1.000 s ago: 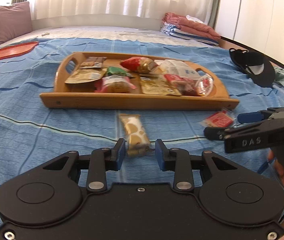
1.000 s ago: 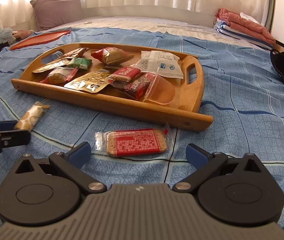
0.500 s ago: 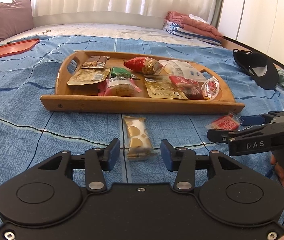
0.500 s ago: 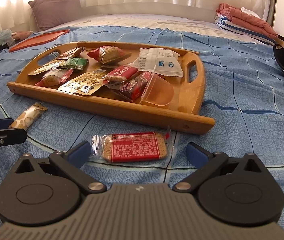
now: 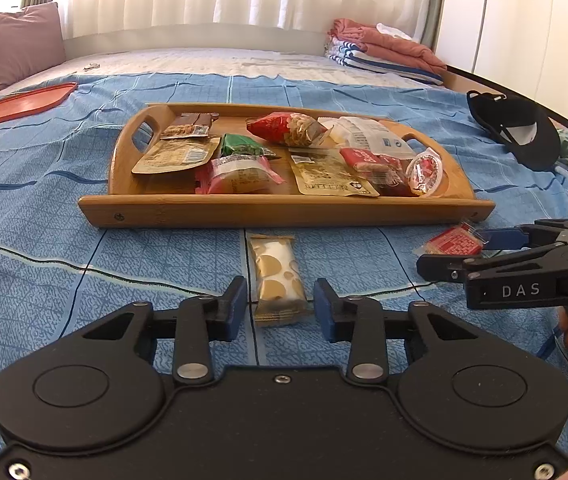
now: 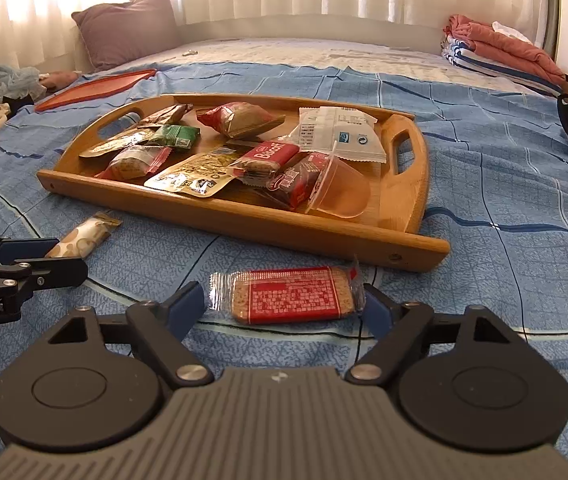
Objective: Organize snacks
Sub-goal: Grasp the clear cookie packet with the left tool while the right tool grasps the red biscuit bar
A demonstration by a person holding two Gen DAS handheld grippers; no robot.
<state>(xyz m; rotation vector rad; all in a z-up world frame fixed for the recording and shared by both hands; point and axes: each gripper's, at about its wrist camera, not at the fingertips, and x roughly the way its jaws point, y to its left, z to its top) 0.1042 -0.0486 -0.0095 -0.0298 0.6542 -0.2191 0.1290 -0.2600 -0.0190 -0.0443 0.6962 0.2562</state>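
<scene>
- Your left gripper (image 5: 279, 306) has its blue-padded jaws closing around the near end of a white snack bar with gold spots in a clear wrapper (image 5: 275, 276); a narrow gap shows on each side, so the pads are not yet pressing on it.
- Your right gripper (image 6: 284, 306) has its jaws closing from wide apart on a flat biscuit in a red-printed clear wrapper (image 6: 294, 294), lying crosswise between them; the right pad is at the wrapper's crimped end, the left pad just short of it.
- Both snacks lie on the blue checked bedspread (image 6: 504, 200), just in front of the wooden tray with cut-out handles (image 6: 324, 236).
- The tray holds many assorted wrapped snacks.
- A black cap (image 5: 516, 128) lies on the bedspread to the tray's right.
</scene>
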